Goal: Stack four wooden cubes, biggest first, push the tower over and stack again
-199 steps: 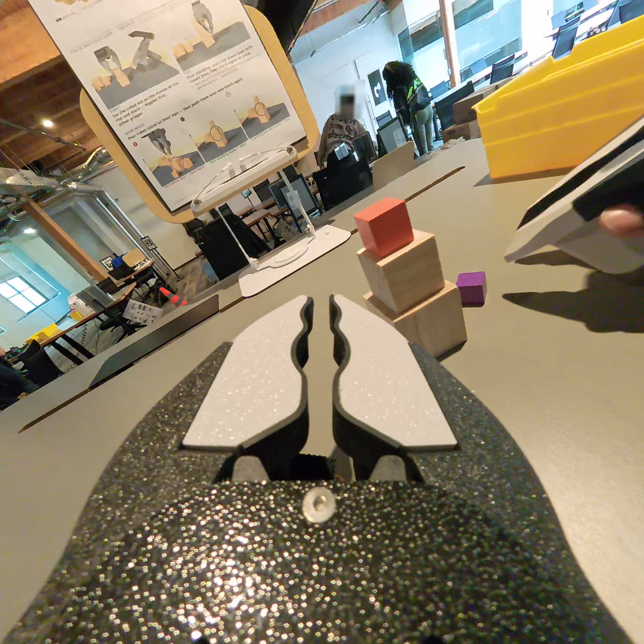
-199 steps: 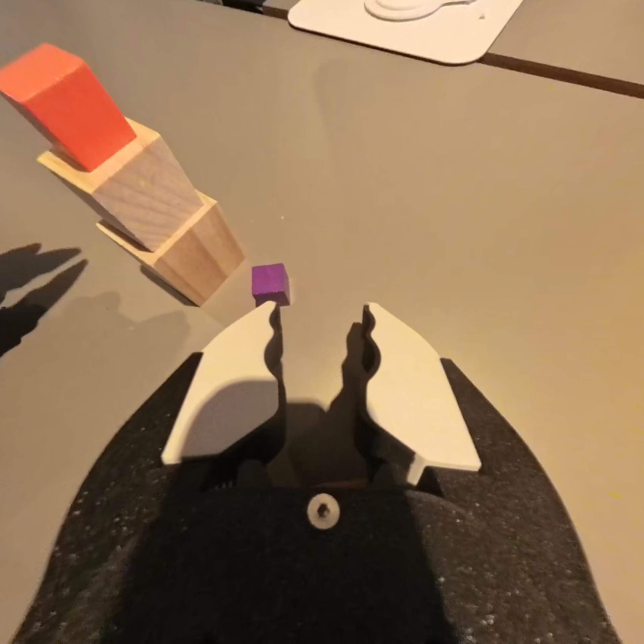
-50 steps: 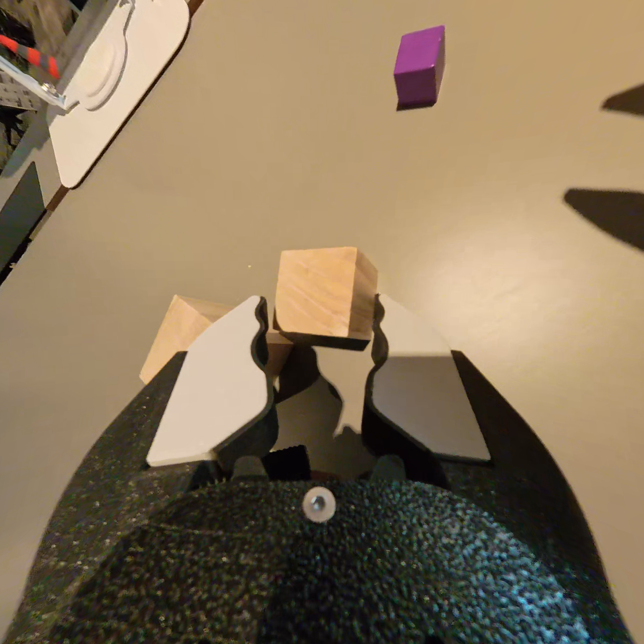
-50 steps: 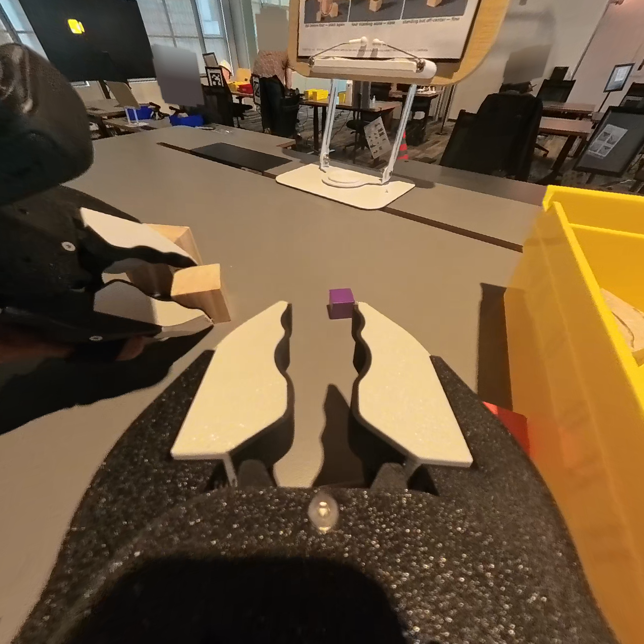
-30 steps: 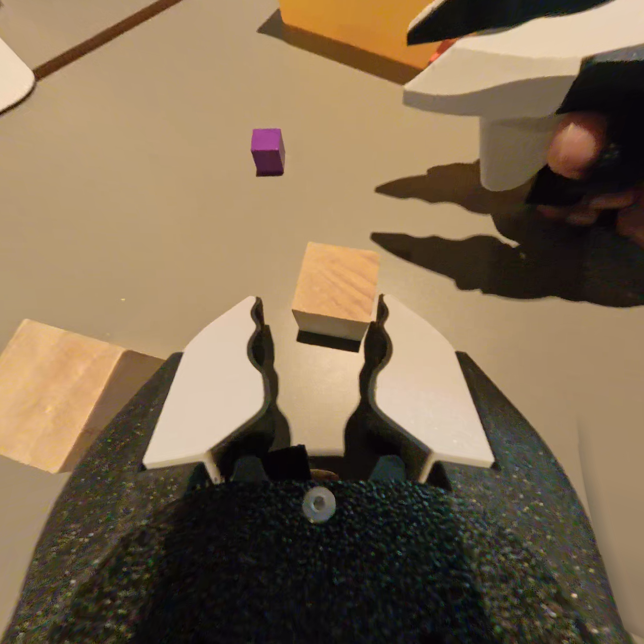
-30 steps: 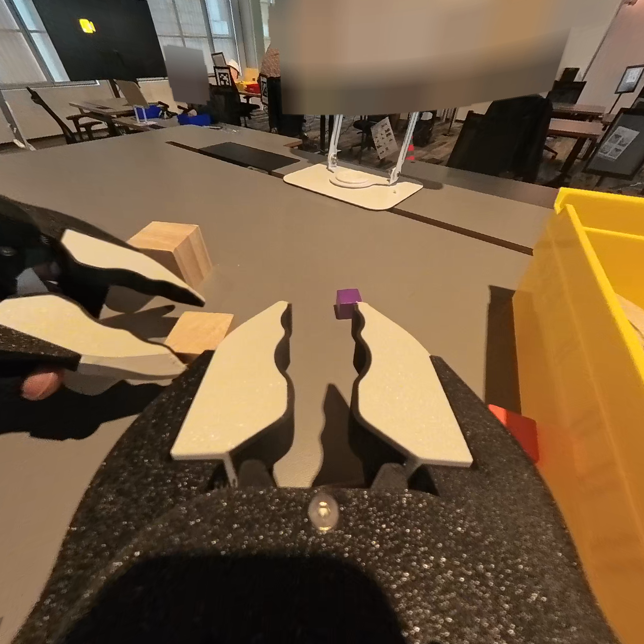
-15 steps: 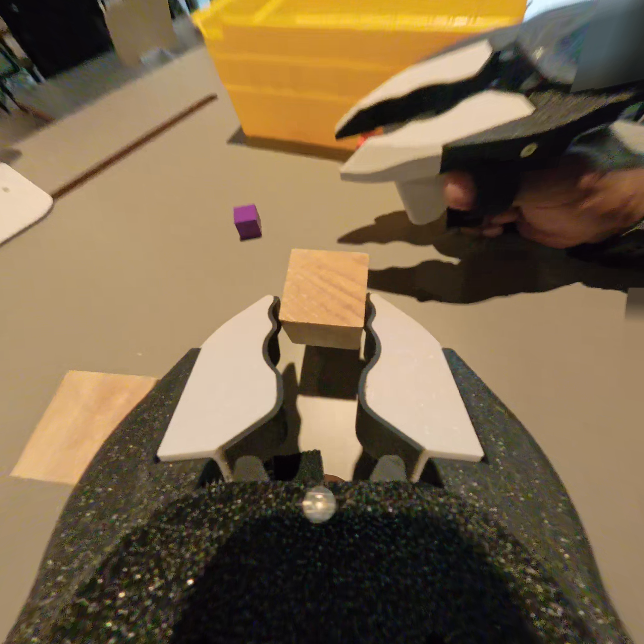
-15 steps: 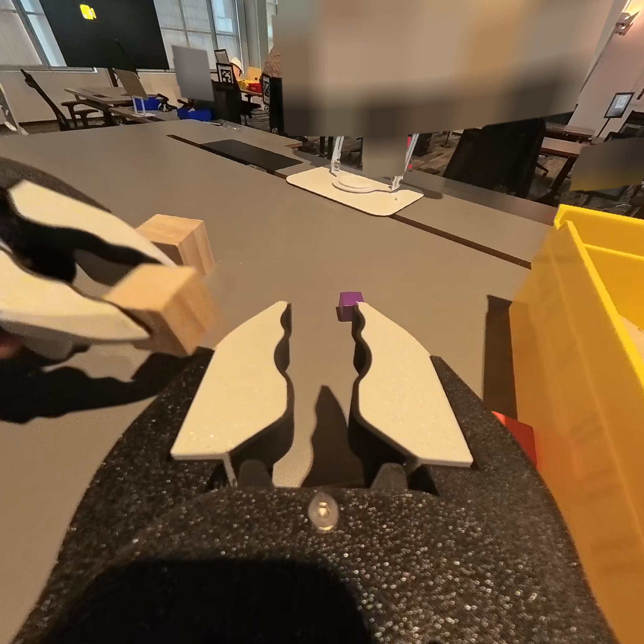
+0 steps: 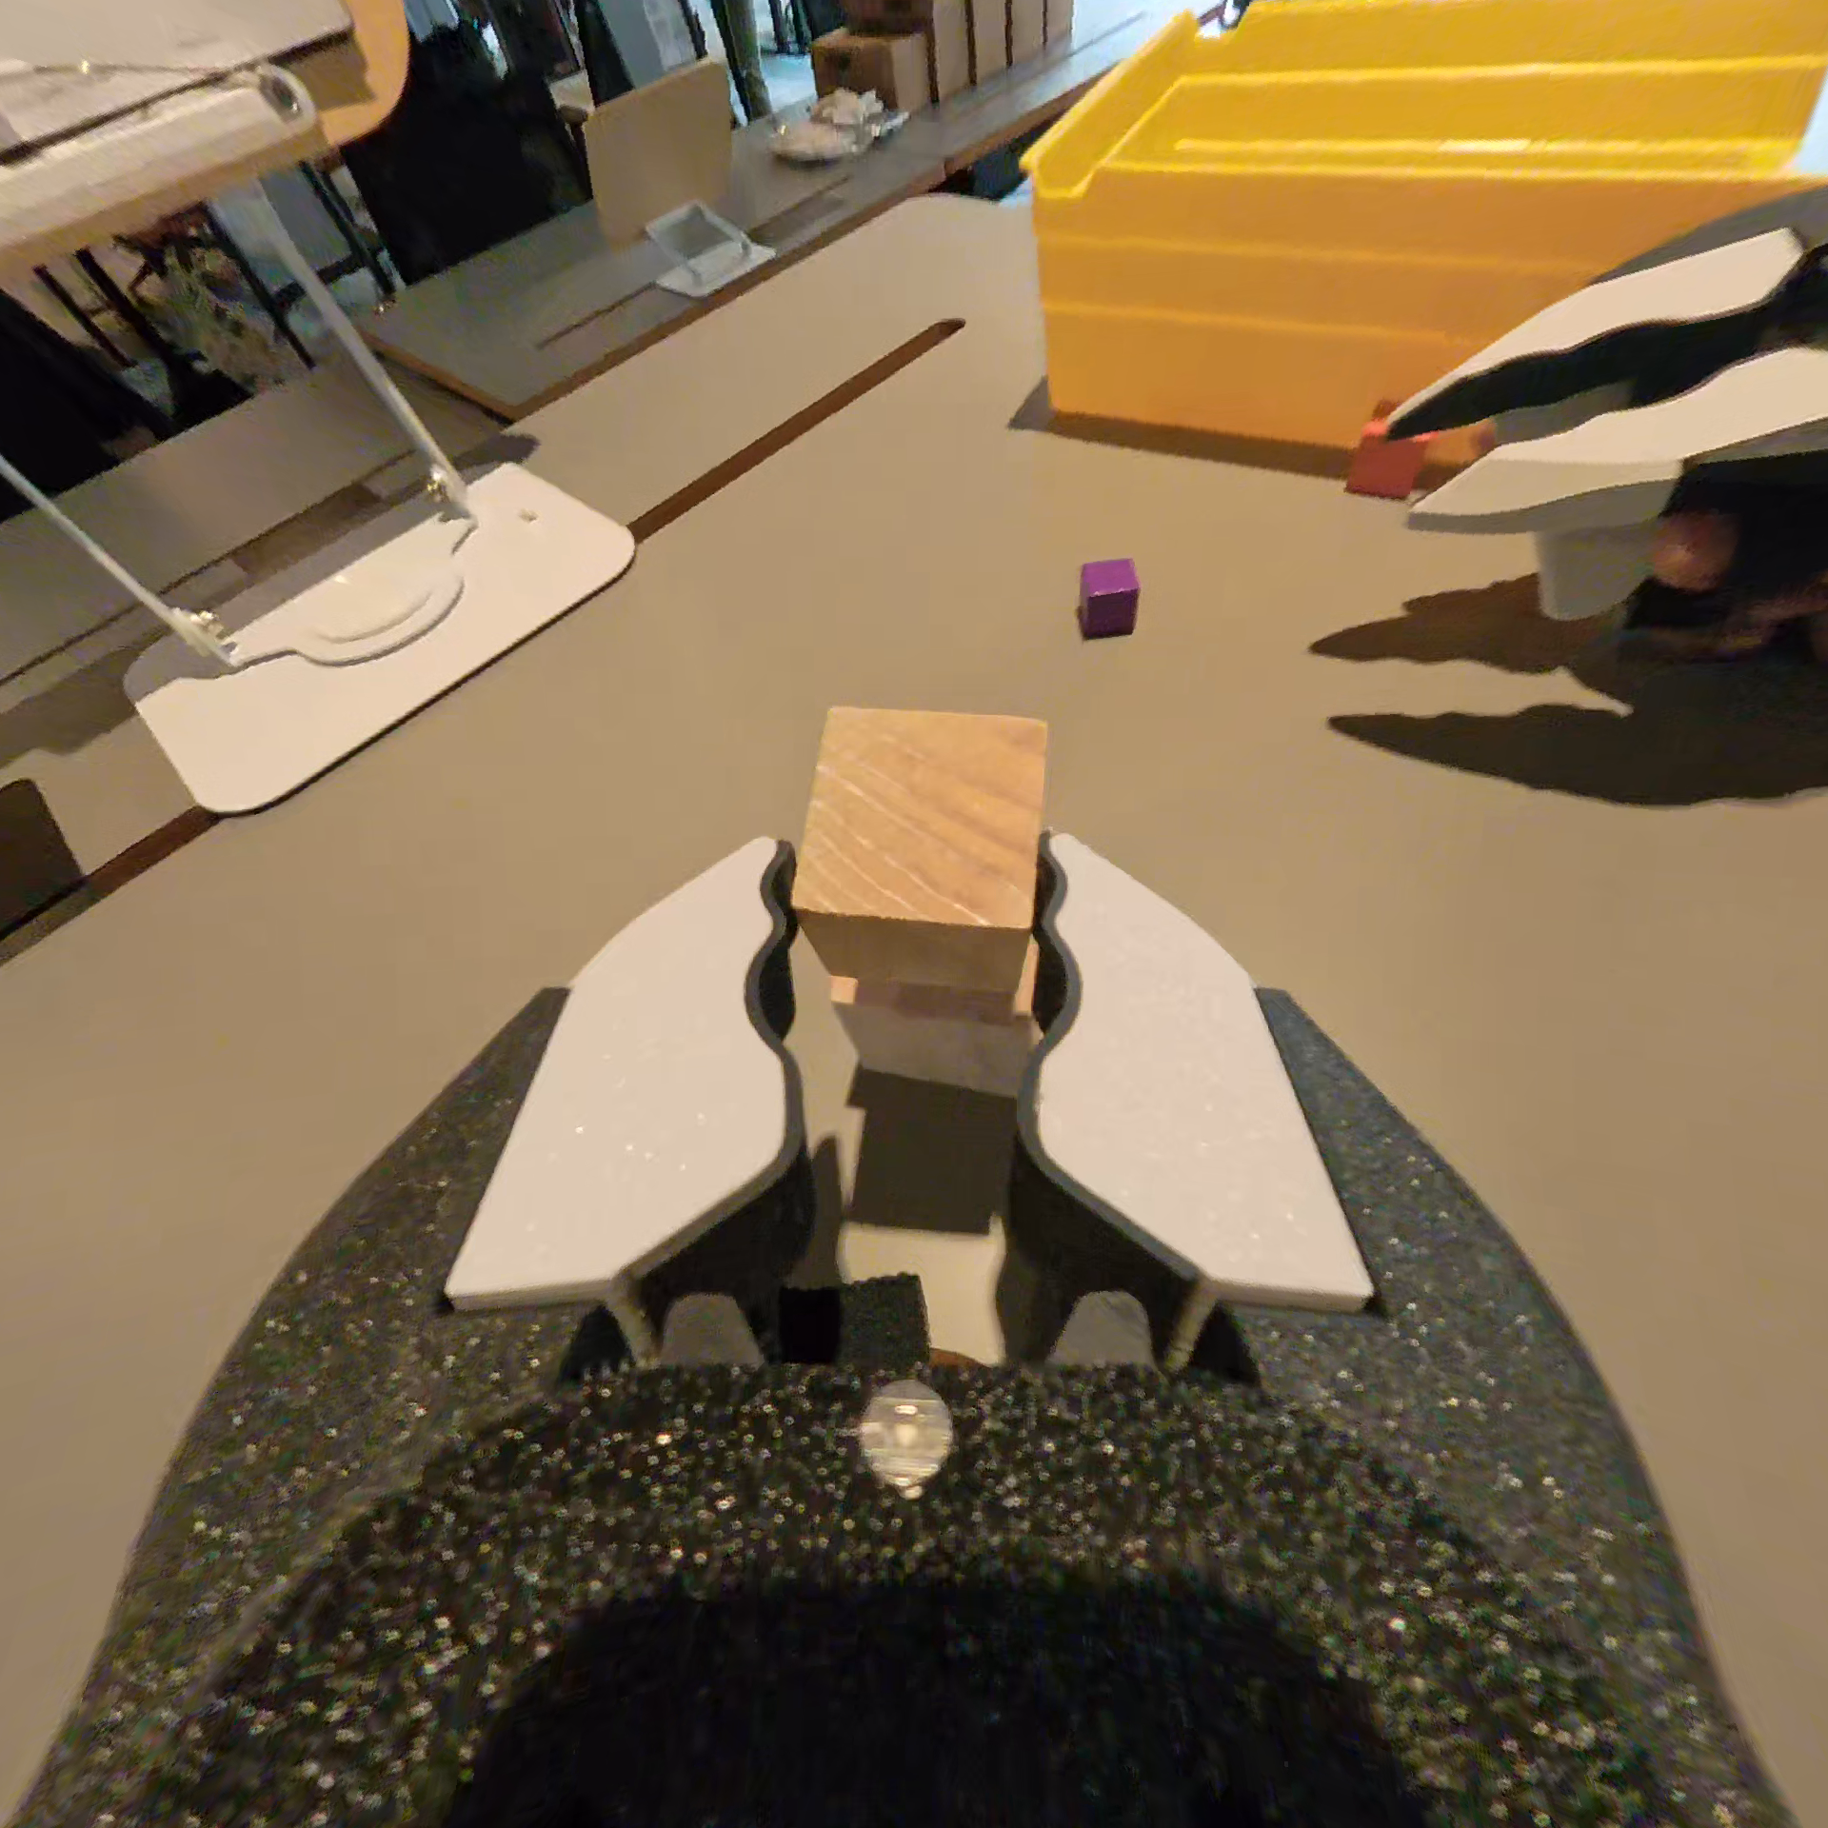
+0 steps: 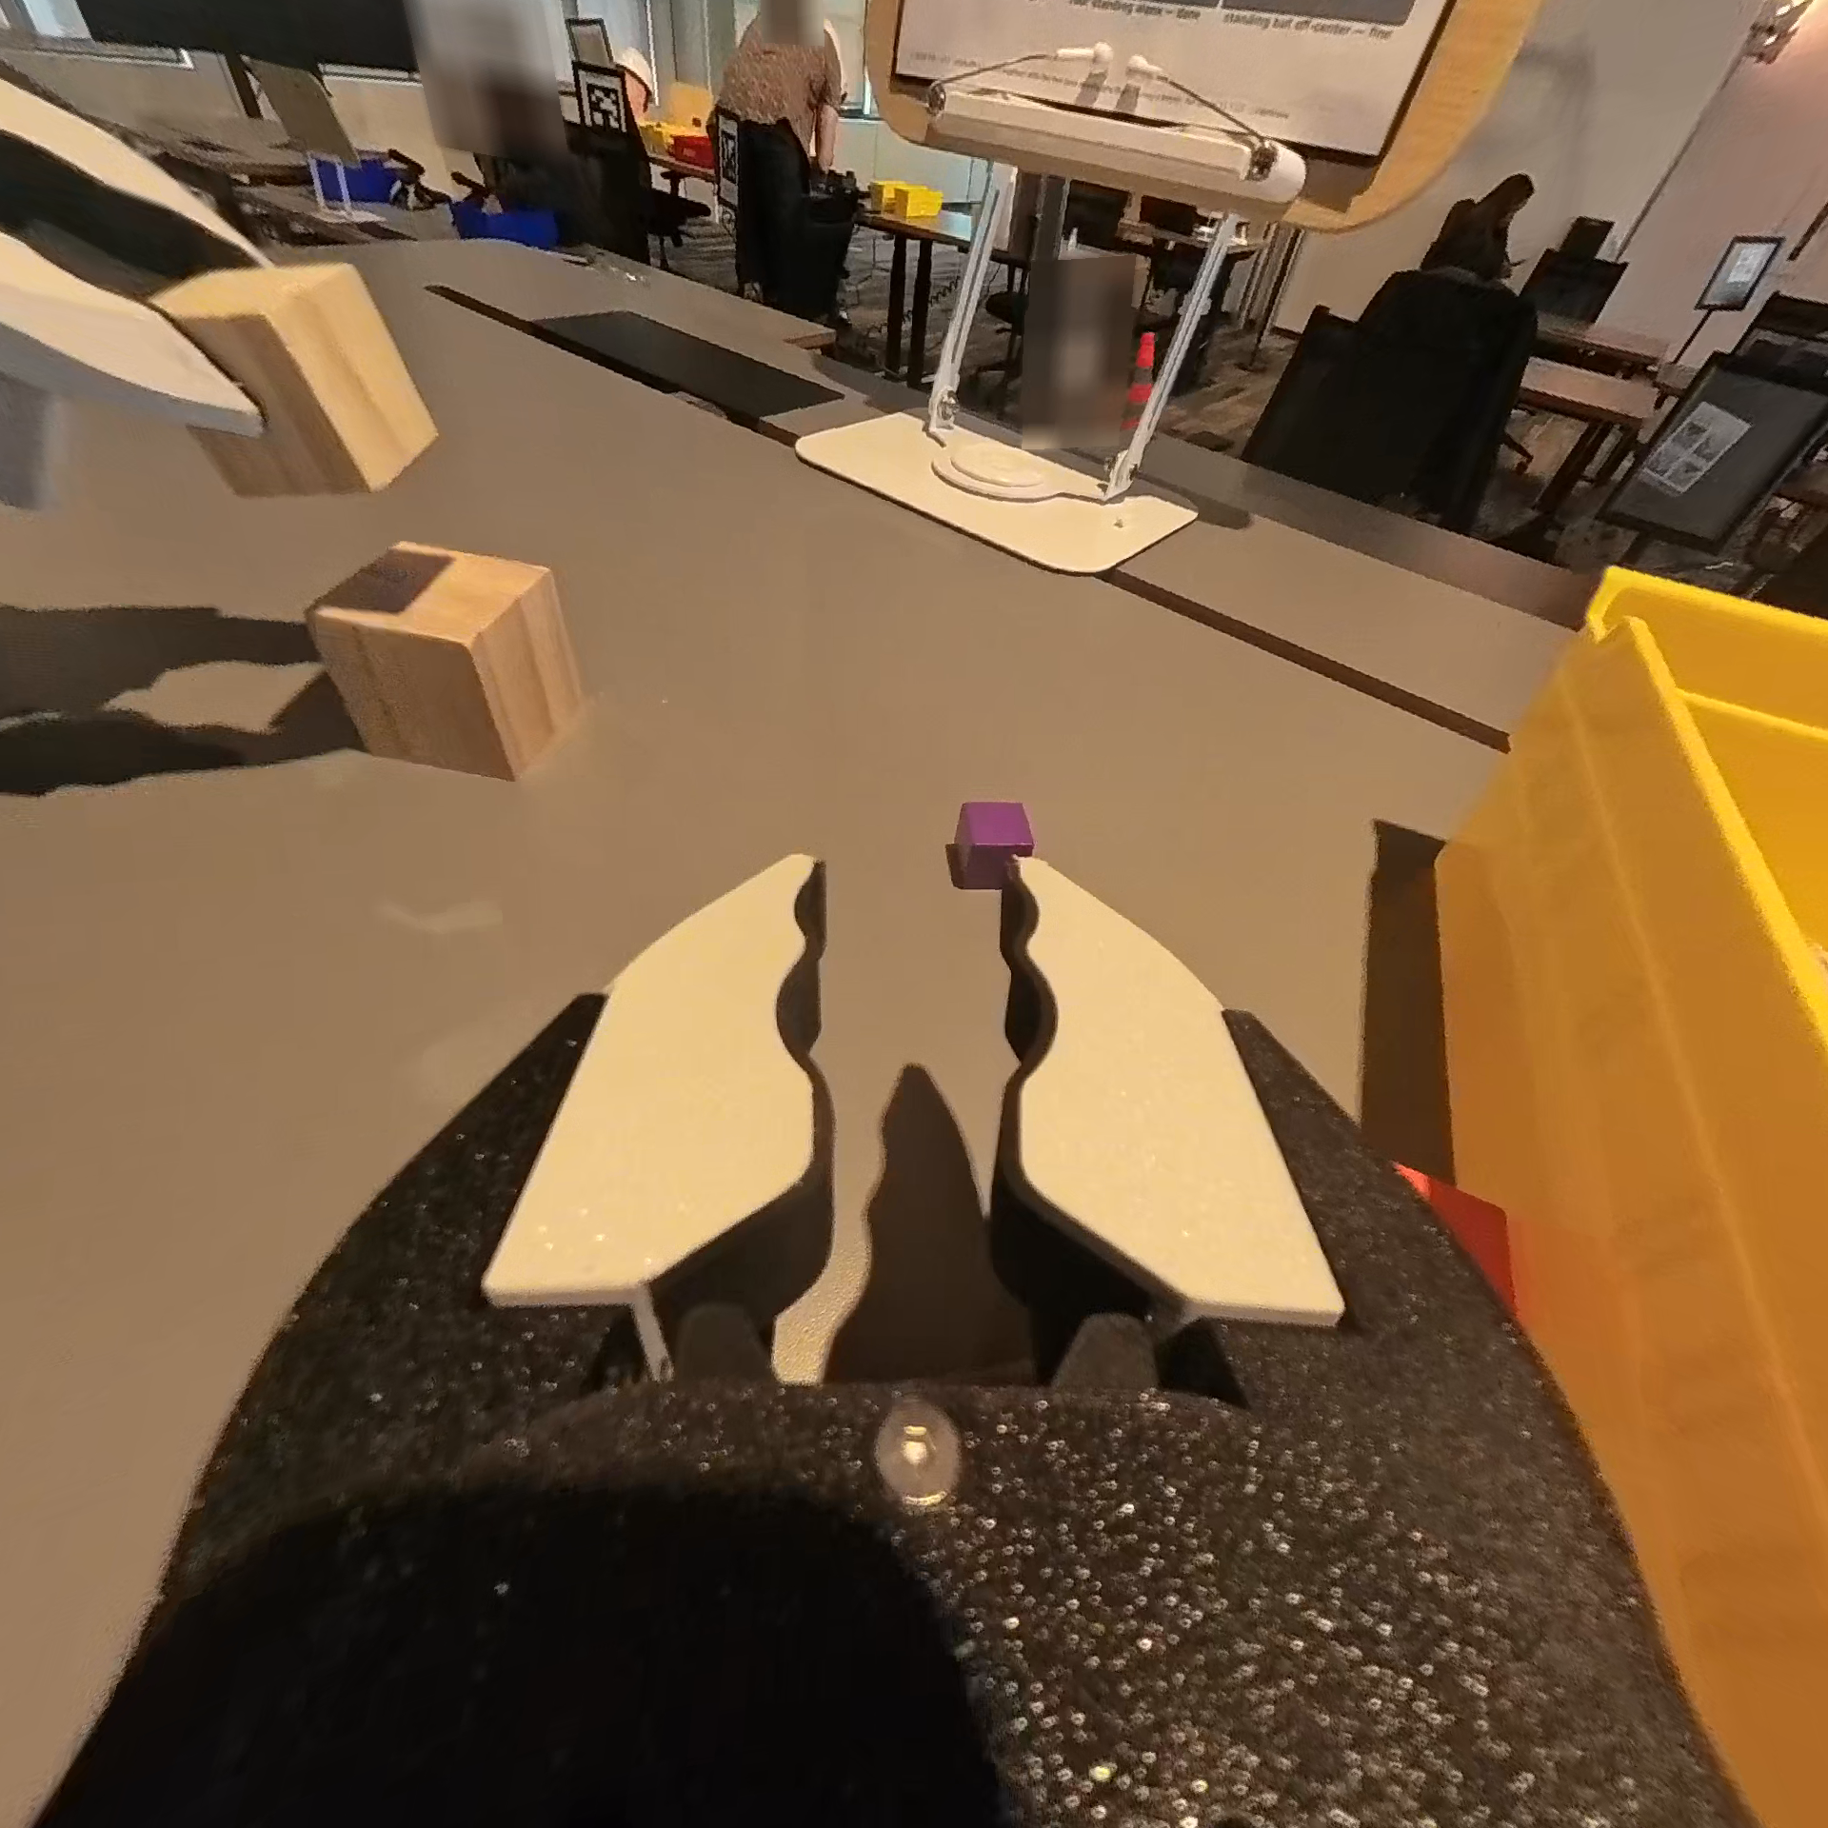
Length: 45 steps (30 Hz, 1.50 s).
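Note:
My left gripper (image 9: 915, 861) is shut on a medium wooden cube (image 9: 922, 826) and holds it in the air. The largest wooden cube (image 9: 940, 1034) shows just beneath it between the fingers. In the right wrist view that large cube (image 10: 450, 658) stands on the table, with the held cube (image 10: 307, 381) above it and apart, casting a shadow on its top. A small purple cube (image 10: 992, 843) lies just beyond the right fingertip of my right gripper (image 10: 910, 870), which is open and empty. A red cube (image 9: 1385, 463) sits by the yellow bin.
A yellow bin (image 9: 1385, 247) stands at the right of the grey table (image 9: 495, 940) and fills the right edge of the right wrist view (image 10: 1632, 989). A white lamp base (image 9: 376, 633) stands at the far left. People and desks are in the background.
My left gripper closed on the medium wooden cube, lifted it off the table and carried it over the largest cube. My right gripper has stayed open near the purple cube.

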### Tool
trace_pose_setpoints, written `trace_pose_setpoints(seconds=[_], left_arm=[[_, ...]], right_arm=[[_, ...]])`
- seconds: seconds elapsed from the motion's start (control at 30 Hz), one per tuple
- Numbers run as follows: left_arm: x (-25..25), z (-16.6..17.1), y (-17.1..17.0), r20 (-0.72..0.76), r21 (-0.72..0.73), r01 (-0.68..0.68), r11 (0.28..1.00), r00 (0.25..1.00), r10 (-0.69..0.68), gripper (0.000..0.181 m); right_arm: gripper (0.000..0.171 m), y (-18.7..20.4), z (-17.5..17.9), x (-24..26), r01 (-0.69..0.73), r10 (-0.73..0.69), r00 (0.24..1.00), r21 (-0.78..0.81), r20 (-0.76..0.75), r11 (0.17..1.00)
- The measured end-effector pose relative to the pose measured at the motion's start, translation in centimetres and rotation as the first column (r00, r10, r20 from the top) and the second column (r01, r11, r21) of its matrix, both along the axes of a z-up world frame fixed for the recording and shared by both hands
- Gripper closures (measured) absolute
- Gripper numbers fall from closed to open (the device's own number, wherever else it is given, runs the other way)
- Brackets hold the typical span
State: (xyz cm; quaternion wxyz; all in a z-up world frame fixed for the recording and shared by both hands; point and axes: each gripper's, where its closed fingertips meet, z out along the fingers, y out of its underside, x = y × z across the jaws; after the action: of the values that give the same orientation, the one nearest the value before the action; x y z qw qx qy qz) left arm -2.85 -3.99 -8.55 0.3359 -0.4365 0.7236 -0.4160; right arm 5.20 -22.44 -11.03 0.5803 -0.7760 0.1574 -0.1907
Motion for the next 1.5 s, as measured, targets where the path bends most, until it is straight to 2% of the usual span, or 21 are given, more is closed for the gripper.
trace_pose_setpoints(seconds=[0.27,0.53,0.9,1.5], left_arm=[[0.4,-1.0,1.1,-0.113,0.049,0.041,0.998,0.993,-0.035,0.136],[1.1,-3.2,0.0,-0.196,0.068,0.103,0.992,0.977,-0.088,0.136],[1.6,-3.2,-0.6,-0.178,-0.015,0.027,1.000,0.984,-0.029,0.136],[1.2,-3.4,-0.8,-0.222,0.008,0.019,1.000,0.975,-0.017,0.136]], right_arm=[[0.137,0.3,-0.6,0.1,0.020,-0.018,1.000,-0.057,0.025,0.998],[0.137,0.6,-1.0,-0.1,0.046,-0.036,0.996,-0.120,0.086,0.992],[0.137,0.5,-1.0,0.0,0.074,-0.059,0.991,-0.134,0.117,0.988],[0.137,0.5,-0.8,-0.1,0.060,-0.047,0.993,-0.112,0.107,0.992]])
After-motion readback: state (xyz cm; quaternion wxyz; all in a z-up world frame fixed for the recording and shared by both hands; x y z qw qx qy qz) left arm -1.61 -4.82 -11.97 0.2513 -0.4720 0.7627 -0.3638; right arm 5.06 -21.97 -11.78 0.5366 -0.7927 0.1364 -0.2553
